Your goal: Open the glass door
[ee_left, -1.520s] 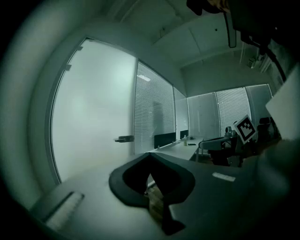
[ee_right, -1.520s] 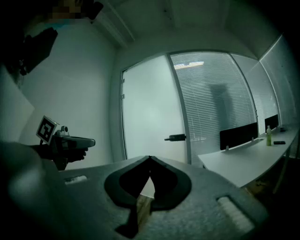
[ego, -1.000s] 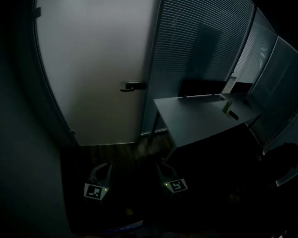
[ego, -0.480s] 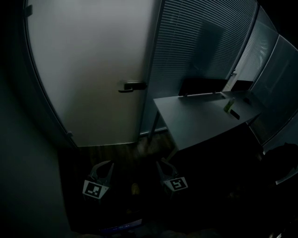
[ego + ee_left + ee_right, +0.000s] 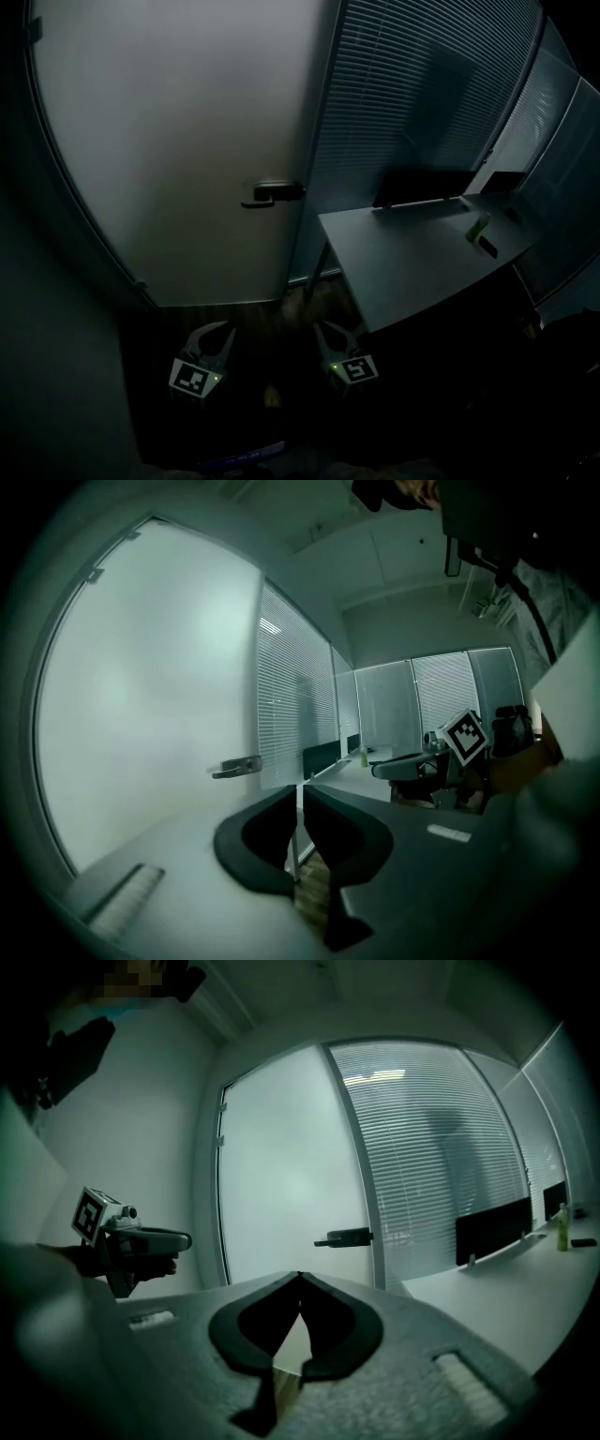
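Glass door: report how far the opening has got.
Done: nothing; the frosted glass door looks fully shut. In hand: apparently only the approach; the left tool and right tool hang low, clear of the dark lever handle. The left's jaws have just been opening, nothing between them; the right's are together, empty. Still to do: grip the handle, press it, swing the door open.

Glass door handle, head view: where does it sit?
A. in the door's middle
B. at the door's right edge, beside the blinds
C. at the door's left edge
B: the handle sits at the right edge of the glass door, next to the blinds.
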### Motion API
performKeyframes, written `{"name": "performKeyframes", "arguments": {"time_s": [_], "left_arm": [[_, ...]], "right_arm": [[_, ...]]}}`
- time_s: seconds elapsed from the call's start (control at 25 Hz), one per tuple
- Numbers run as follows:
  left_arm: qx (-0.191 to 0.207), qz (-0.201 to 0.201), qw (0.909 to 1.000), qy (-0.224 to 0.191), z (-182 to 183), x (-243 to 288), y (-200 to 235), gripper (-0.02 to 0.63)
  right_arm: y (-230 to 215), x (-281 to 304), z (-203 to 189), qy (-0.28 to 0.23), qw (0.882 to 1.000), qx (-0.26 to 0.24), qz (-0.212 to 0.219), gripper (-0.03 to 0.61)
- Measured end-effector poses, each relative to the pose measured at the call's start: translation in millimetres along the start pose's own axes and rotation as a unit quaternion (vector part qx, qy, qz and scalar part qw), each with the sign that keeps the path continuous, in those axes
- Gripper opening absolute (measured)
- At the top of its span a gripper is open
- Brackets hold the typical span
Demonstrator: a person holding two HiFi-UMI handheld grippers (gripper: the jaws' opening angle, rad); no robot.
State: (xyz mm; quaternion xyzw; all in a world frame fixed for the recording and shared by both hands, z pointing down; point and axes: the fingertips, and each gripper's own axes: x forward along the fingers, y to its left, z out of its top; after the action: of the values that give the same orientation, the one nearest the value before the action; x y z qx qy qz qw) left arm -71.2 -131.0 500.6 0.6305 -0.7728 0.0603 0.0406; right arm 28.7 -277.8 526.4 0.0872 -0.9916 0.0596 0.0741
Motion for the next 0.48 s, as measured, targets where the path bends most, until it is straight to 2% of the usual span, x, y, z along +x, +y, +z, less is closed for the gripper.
{"name": "performKeyframes", "arguments": {"time_s": [0.48], "left_arm": [[0.038,0.014,0.9990,0.020,2,99,50,0.035]], "right_arm": [[-51,76,9,0.005,0.999,-0.001,0.033,0.002]]}}
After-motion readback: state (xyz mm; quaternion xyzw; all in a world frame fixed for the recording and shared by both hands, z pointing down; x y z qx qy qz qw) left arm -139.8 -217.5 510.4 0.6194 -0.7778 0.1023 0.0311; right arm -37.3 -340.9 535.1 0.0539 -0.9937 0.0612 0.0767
